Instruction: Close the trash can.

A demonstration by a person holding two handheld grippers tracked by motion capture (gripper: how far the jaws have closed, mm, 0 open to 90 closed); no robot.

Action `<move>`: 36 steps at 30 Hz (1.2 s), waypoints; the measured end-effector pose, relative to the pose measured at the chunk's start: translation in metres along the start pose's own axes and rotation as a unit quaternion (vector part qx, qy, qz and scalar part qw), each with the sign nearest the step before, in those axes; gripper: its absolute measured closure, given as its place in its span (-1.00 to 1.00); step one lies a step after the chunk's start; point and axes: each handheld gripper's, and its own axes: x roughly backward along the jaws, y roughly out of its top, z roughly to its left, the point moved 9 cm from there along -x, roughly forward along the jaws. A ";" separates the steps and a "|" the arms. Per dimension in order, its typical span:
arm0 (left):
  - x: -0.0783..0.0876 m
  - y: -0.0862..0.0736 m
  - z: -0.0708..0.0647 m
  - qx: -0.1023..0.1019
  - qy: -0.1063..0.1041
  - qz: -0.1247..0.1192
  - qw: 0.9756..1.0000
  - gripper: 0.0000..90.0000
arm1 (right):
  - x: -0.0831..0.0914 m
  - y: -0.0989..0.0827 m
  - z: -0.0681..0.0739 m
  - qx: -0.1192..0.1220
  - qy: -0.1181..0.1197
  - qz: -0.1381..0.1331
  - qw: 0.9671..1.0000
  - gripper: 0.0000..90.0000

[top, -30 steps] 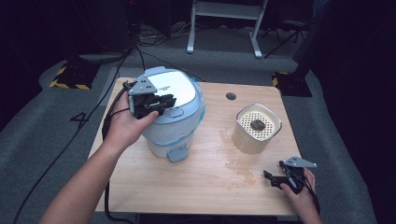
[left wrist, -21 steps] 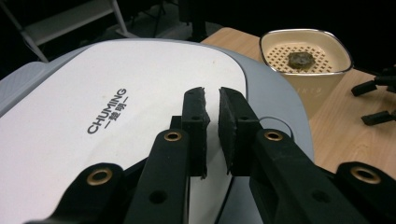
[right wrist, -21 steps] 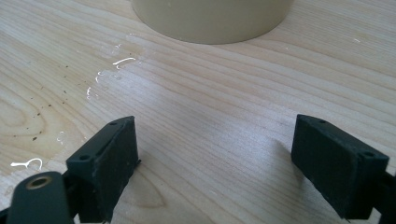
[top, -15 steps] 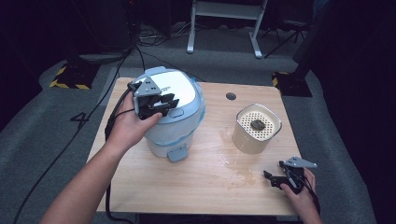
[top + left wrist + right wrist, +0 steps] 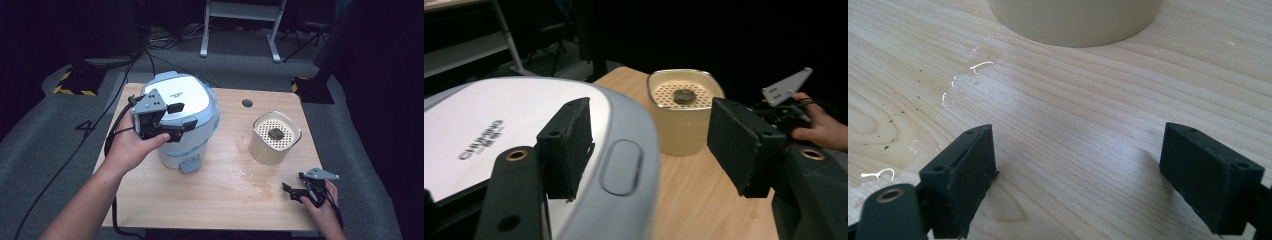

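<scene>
Rice cooker (image 5: 187,117): the left hand-held gripper (image 5: 172,122) has just been opening wide over its lid, gripping nothing.

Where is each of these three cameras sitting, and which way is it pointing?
High view: above the person's side, looking forward and down on the table; both forearms, left gripper and right gripper show.
Left gripper view: rides the left gripper over the white cooker, facing the beige container; its jaws stand apart.
Right gripper view: low over the wood, jaws apart.
Shared: the beige container shows in all three.
</scene>
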 end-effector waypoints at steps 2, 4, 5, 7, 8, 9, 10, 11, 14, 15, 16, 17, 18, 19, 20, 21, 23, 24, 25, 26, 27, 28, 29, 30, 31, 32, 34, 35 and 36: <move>0.003 -0.004 -0.008 -0.005 -0.007 0.004 1.000 -0.23 | 0.000 0.000 0.000 0.000 0.000 0.000 1.000 -0.67; 0.004 -0.009 -0.017 -0.014 -0.018 0.008 1.000 -0.25 | 0.000 0.000 0.000 0.000 0.000 0.000 1.000 -0.67; 0.005 -0.011 -0.020 -0.016 -0.022 0.008 1.000 -0.26 | 0.000 0.000 0.000 0.000 0.000 0.000 1.000 -0.67; 0.006 -0.015 -0.027 -0.020 -0.028 0.006 0.999 -0.27 | 0.000 0.000 0.000 0.000 0.000 0.000 1.000 -0.67; 0.006 -0.018 -0.031 -0.021 -0.032 0.008 0.999 -0.27 | 0.000 0.000 0.000 0.000 0.000 0.000 1.000 -0.67; 0.006 -0.020 -0.034 -0.023 -0.035 0.009 0.999 -0.27 | 0.000 0.000 0.000 0.000 0.000 0.000 1.000 -0.67; 0.006 -0.023 -0.037 -0.022 -0.038 0.010 0.999 -0.27 | 0.000 0.000 0.000 0.000 0.000 0.000 1.000 -0.67; 0.006 -0.026 -0.040 -0.022 -0.040 0.012 0.999 -0.27 | 0.000 0.000 0.000 0.000 0.000 0.000 1.000 -0.67; 0.005 -0.037 -0.046 -0.021 -0.044 0.017 0.999 -0.27 | 0.000 0.000 0.000 0.000 0.000 0.000 1.000 -0.67; 0.004 -0.041 -0.047 -0.020 -0.045 0.020 0.999 -0.27 | 0.000 0.000 0.000 0.000 0.000 0.000 1.000 -0.67; 0.003 -0.046 -0.048 -0.019 -0.044 0.022 0.999 -0.27 | 0.000 0.000 0.000 0.001 0.001 0.000 1.000 -0.67; 0.002 -0.051 -0.048 -0.014 -0.043 0.027 0.999 -0.27 | 0.000 0.000 0.000 0.001 0.001 0.000 1.000 -0.67; 0.001 -0.056 -0.048 -0.010 -0.041 0.030 0.999 -0.28 | 0.000 0.000 0.000 0.002 0.002 0.000 1.000 -0.67; -0.001 -0.062 -0.047 -0.009 -0.040 0.035 0.999 -0.28 | -0.001 0.001 0.000 0.003 0.002 0.000 1.000 -0.67; -0.002 -0.067 -0.047 -0.010 -0.040 0.039 0.998 -0.28 | -0.001 0.001 0.000 0.002 0.003 0.000 1.000 -0.67; -0.004 -0.072 -0.048 -0.007 -0.042 0.042 0.998 -0.28 | -0.001 0.001 0.000 0.002 0.003 0.000 1.000 -0.67; -0.007 -0.082 -0.048 0.001 -0.043 0.041 0.998 -0.29 | -0.001 0.001 0.000 0.002 0.003 0.000 1.000 -0.67; -0.008 -0.087 -0.048 0.003 -0.045 0.044 0.998 -0.29 | -0.001 0.001 0.000 0.002 0.003 0.000 1.000 -0.67; -0.010 -0.091 -0.048 0.005 -0.045 0.043 0.998 -0.29 | -0.001 0.001 0.000 0.002 0.003 0.000 1.000 -0.67; -0.011 -0.096 -0.047 0.006 -0.046 0.046 0.998 -0.30 | -0.001 0.001 0.000 0.002 0.003 0.000 1.000 -0.67; -0.011 -0.101 -0.047 0.007 -0.044 0.050 0.998 -0.31 | -0.001 0.001 0.000 0.002 0.003 0.000 1.000 -0.67; -0.012 -0.106 -0.046 0.007 -0.044 0.052 0.998 -0.32 | -0.001 0.001 0.000 0.002 0.003 0.000 1.000 -0.67; -0.013 -0.110 -0.045 0.010 -0.044 0.053 0.998 -0.32 | -0.001 0.001 0.000 0.002 0.003 0.000 1.000 -0.67; -0.014 -0.113 -0.044 0.014 -0.043 0.052 0.998 -0.33 | -0.001 0.001 0.000 0.002 0.003 0.000 1.000 -0.67; -0.014 -0.117 -0.043 0.018 -0.043 0.053 0.998 -0.33 | -0.001 0.001 0.000 0.002 0.003 0.000 1.000 -0.67; -0.015 -0.121 -0.042 0.022 -0.042 0.053 0.997 -0.33 | -0.001 0.001 0.000 0.002 0.003 0.000 1.000 -0.67; -0.017 -0.129 -0.040 0.027 -0.039 0.055 0.997 -0.34 | -0.001 0.001 0.000 0.002 0.003 0.000 1.000 -0.67; -0.018 -0.134 -0.040 0.032 -0.039 0.056 0.997 -0.35 | -0.001 0.001 0.000 0.002 0.003 0.000 1.000 -0.67; -0.019 -0.138 -0.039 0.035 -0.038 0.056 0.997 -0.35 | -0.001 0.001 0.000 0.002 0.003 0.000 1.000 -0.67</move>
